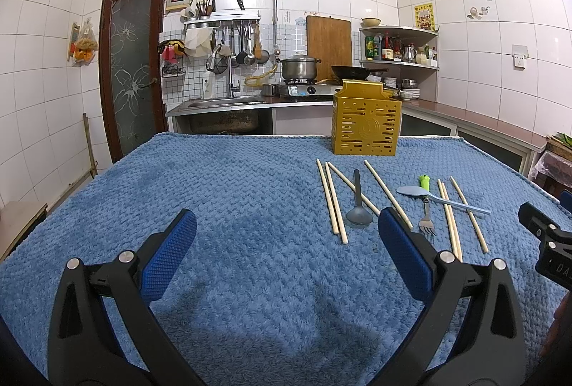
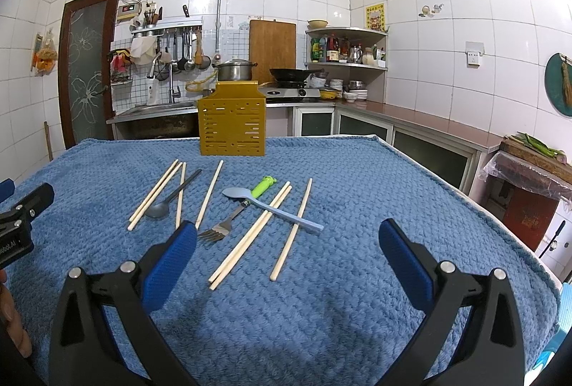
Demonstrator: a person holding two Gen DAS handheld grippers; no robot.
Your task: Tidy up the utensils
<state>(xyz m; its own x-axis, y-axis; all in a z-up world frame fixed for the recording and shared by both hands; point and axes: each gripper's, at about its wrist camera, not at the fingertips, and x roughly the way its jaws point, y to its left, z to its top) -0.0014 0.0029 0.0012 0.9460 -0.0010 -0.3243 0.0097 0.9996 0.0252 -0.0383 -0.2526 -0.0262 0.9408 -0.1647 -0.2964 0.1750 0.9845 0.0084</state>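
The left gripper (image 1: 286,225) is built from glossy black plastic arms shaped like open triangles, each with a cut-out window, joined by round silver screw heads. Its fingers (image 1: 168,255) carry royal-blue pads with a fine knurled grid texture and rounded tips. The right gripper (image 2: 287,234) is the same: black triangular arms, silver pivots, blue textured pads (image 2: 404,259). Left of the right gripper's blue pads, the other gripper's black body shows white lettering ending "obot.AI", with skin-toned fingers (image 2: 14,314) below it.
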